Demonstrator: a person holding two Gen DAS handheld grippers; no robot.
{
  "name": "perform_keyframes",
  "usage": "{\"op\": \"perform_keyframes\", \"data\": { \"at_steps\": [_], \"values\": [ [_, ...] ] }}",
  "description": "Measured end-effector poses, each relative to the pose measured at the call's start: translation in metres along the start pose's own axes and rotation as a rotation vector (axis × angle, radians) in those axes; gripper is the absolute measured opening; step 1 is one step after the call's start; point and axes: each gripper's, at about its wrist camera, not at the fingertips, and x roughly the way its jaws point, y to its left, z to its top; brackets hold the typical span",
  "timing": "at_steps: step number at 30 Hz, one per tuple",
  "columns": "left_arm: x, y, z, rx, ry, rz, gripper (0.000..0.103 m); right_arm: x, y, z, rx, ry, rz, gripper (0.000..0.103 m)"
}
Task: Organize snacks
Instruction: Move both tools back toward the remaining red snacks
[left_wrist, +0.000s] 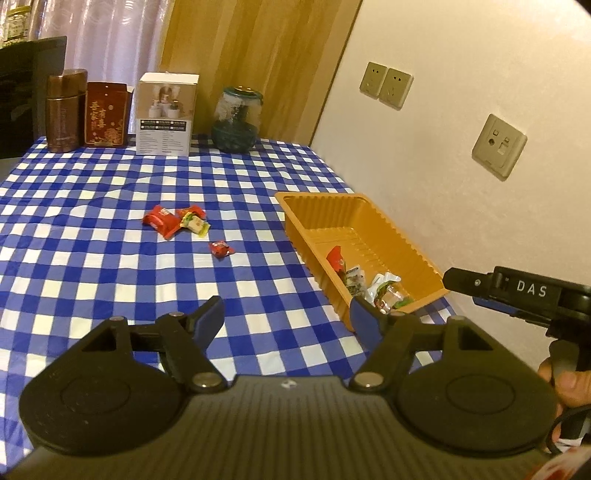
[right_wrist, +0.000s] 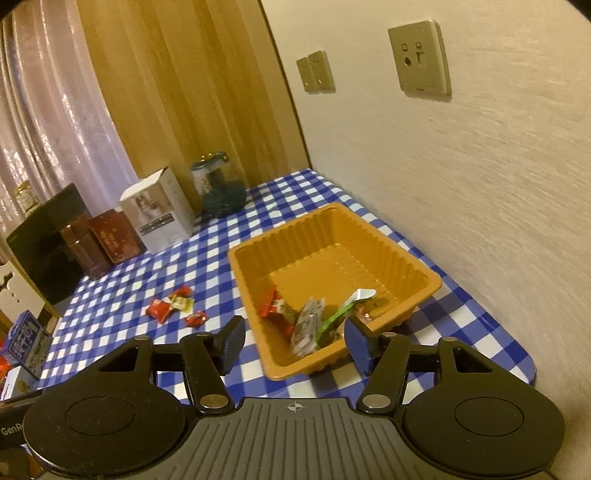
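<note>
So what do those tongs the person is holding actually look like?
Both look alike. The left tongs and right tongs are matte black plastic with two round discs, jointed links with silver pivot pins, a ribbed grey body and blue pads on the fingers. One casing reads "DAS" in white. A bare hand shows; no cables are visible.

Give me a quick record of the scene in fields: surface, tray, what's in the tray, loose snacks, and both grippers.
surface: table with blue checked cloth
tray: orange tray, near the wall
in tray: several wrapped snacks, at its near end
loose snacks: red and yellow wrapped snacks on the cloth, left of the tray
left gripper: open, empty
right gripper: open, empty, over the tray's near edge
</note>
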Motion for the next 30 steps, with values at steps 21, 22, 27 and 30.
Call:
{"op": "perform_keyframes", "data": {
  "at_steps": [21,22,27,30],
  "values": [
    [-0.038,0.053,-0.013,-0.053,-0.015,0.077,0.073,-0.011,0.050,-0.039,-0.026,0.035,0.060,0.062],
    [-0.039,0.056,-0.013,-0.055,-0.019,0.082,0.073,-0.010,0.053,-0.039,-0.031,0.036,0.065,0.062],
    [-0.041,0.071,-0.007,-0.063,-0.036,0.107,0.073,-0.003,0.066,-0.041,-0.057,0.041,0.090,0.062],
    [-0.038,0.081,0.000,-0.055,-0.035,0.125,0.073,0.005,0.073,-0.042,-0.071,0.045,0.102,0.062]
  ]
}}
